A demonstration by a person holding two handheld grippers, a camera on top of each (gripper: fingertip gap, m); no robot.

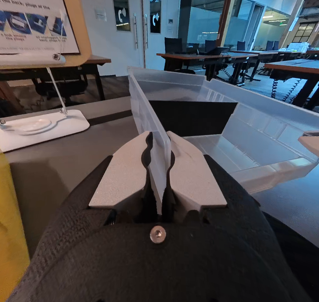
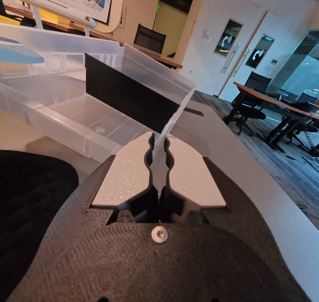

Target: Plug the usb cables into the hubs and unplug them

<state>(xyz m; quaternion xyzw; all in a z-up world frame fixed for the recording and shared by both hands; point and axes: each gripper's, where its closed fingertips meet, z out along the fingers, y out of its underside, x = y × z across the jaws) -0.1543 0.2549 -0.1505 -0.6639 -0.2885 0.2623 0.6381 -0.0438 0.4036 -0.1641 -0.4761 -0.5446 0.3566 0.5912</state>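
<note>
A clear plastic bin (image 1: 259, 131) with a black divider (image 1: 188, 119) across it is held between both grippers. My left gripper (image 1: 159, 138) is shut on the bin's left wall. My right gripper (image 2: 158, 138) is shut on the bin's (image 2: 57, 114) right wall, beside the divider (image 2: 127, 96). The bin sits tilted and seems raised off the grey table (image 1: 60, 164). The compartment in front of the divider shows nothing inside. No USB cables or hubs are in view. Each view shows a fingertip (image 1: 310, 141) of the other gripper at its edge.
A white stand (image 1: 41, 126) carrying an instruction sheet stands on the table left of the bin. A yellow object (image 1: 10, 224) is at the near left. A black object (image 2: 34, 190) lies near the right gripper. The table's edge (image 2: 259, 181) runs on the right; office desks and chairs stand beyond. The left gripper's tips are roughly 20 cm from the right gripper's.
</note>
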